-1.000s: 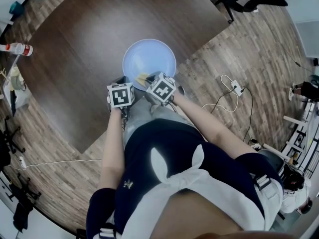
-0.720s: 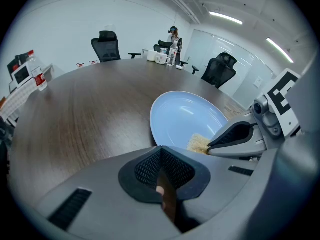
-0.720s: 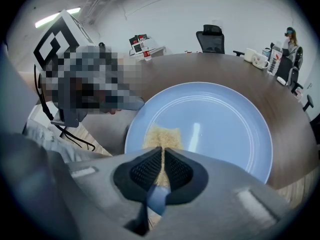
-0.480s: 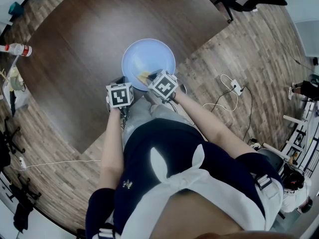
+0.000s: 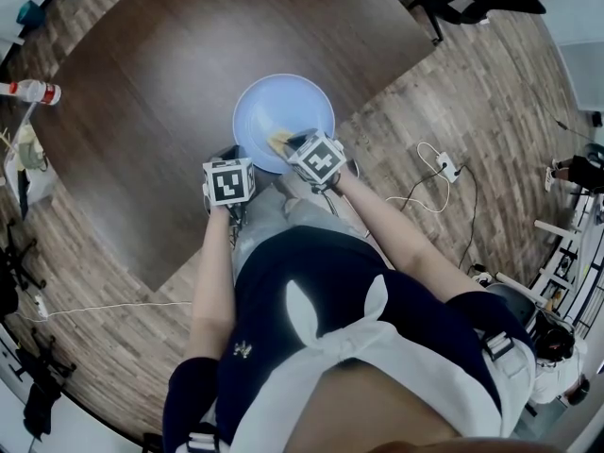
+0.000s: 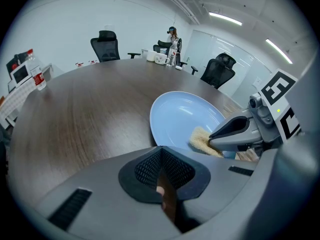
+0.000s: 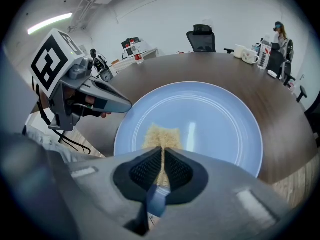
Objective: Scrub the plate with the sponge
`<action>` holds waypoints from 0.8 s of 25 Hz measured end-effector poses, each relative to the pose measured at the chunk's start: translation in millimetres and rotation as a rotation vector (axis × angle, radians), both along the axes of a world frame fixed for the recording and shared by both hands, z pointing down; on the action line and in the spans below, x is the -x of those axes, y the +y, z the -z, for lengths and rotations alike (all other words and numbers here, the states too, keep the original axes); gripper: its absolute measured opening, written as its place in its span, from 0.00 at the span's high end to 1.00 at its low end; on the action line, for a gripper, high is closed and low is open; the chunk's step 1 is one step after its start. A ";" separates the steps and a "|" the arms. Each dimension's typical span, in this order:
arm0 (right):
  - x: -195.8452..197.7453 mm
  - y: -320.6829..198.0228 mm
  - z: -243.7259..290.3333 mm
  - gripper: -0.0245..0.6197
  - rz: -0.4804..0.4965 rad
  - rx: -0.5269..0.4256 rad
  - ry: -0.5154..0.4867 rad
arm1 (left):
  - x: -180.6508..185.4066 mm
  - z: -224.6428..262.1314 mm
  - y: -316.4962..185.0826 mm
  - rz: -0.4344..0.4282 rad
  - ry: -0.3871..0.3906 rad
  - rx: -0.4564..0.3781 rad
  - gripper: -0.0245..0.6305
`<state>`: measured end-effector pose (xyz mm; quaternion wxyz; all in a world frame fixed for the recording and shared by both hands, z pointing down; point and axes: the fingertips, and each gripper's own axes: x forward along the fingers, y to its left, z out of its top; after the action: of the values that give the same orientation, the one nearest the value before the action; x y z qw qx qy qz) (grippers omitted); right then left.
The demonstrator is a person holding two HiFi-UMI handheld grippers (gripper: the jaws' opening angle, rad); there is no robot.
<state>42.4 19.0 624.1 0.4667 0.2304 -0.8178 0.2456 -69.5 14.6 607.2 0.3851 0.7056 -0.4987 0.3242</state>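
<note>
While the right tool [image 7: 162,156] gripped the yellow sponge [image 7: 161,134] with jaws nearly together, the sponge touched the blue plate [image 7: 215,119] near its 6 o'clock rim. Plate: on brown desk [image 6: 85,119]. Item two, left tool [image 6: 161,159]: jaws together, empty, just off the plate's 7 o'clock edge.

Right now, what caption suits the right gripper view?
The right tongs hold a yellow sponge on the blue plate, on a brown table.

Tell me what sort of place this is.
Most likely an office meeting room: a large dark wooden conference table, black swivel office chairs around it, and strip lights on the ceiling.
</note>
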 end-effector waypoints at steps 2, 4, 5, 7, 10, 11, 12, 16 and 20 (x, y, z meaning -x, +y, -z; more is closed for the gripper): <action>-1.5 -2.0 0.0 0.94 -0.012 0.002 0.001 | 0.4 0.5 -0.2 -0.003 0.005 0.000 0.95; -2.4 -4.4 1.0 0.94 -0.020 0.000 -0.002 | 0.7 1.3 -0.4 -0.005 0.005 -0.001 0.96; -3.1 -5.8 1.4 0.94 -0.025 -0.002 -0.005 | 0.7 1.6 -0.4 -0.006 0.005 -0.002 0.95; -5.8 -8.9 1.1 0.94 -0.040 -0.007 -0.006 | 0.4 1.5 -0.8 -0.004 0.006 -0.002 0.95; -10.6 -12.2 -0.5 0.94 -0.064 -0.003 -0.001 | -1.4 -0.5 -1.3 -0.009 0.011 0.000 0.96; -10.6 -12.7 -0.5 0.94 -0.066 -0.003 -0.002 | -1.6 -0.8 -1.3 -0.011 0.013 0.000 0.95; -10.4 -13.0 -0.1 0.94 -0.066 -0.002 -0.003 | -1.2 0.2 -1.4 -0.010 0.013 -0.001 0.96; -13.4 -16.7 0.0 0.94 -0.083 -0.006 0.005 | -1.6 0.1 -2.5 -0.015 0.013 -0.004 0.95; -11.8 -20.1 -0.1 0.94 -0.087 -0.020 0.004 | 1.0 0.7 -1.9 -0.019 0.018 -0.006 0.95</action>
<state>54.3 -1.1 624.2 0.4551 0.2708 -0.8085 0.2569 -70.5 12.7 606.4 0.3842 0.7145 -0.4894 0.3200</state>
